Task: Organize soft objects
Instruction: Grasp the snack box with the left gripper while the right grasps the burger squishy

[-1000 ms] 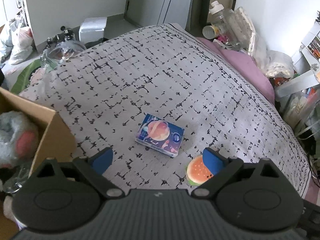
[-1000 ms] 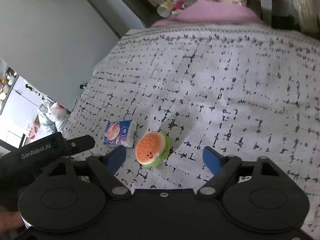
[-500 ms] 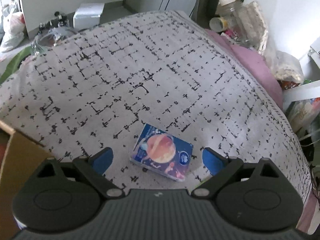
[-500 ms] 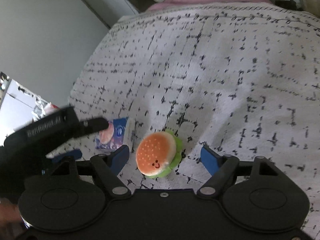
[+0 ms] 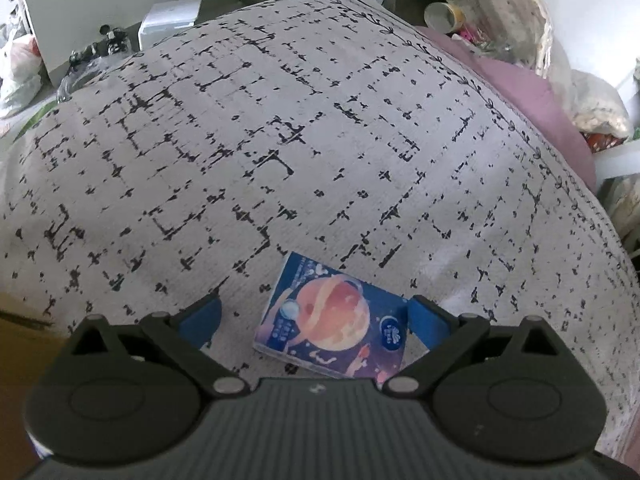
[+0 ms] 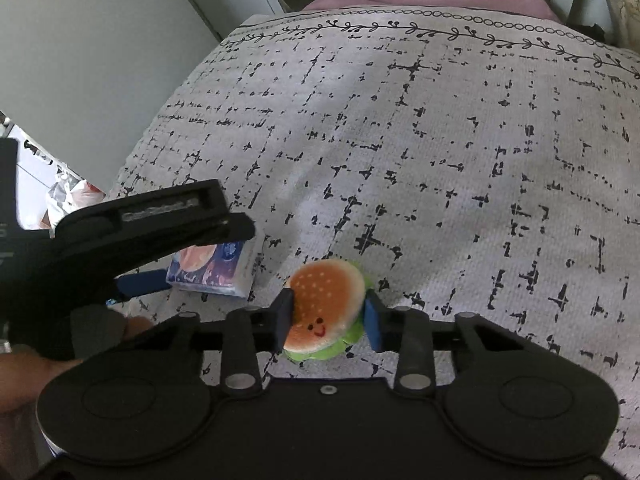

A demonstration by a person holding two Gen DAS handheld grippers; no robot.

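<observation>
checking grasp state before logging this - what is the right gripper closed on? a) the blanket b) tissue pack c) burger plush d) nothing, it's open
c: in the right wrist view, the right gripper has its blue pads pressed against both sides of the burger plush, while the tissue pack lies apart, off to the left.

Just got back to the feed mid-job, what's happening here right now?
A person is working over a patterned bedspread with a tool in each hand. The right tool has closed on the plush burger, its pads pressing both sides. The left tool is open and straddles the blue tissue pack, not yet gripping it. Both items are on the bedspread, side by side.
</observation>
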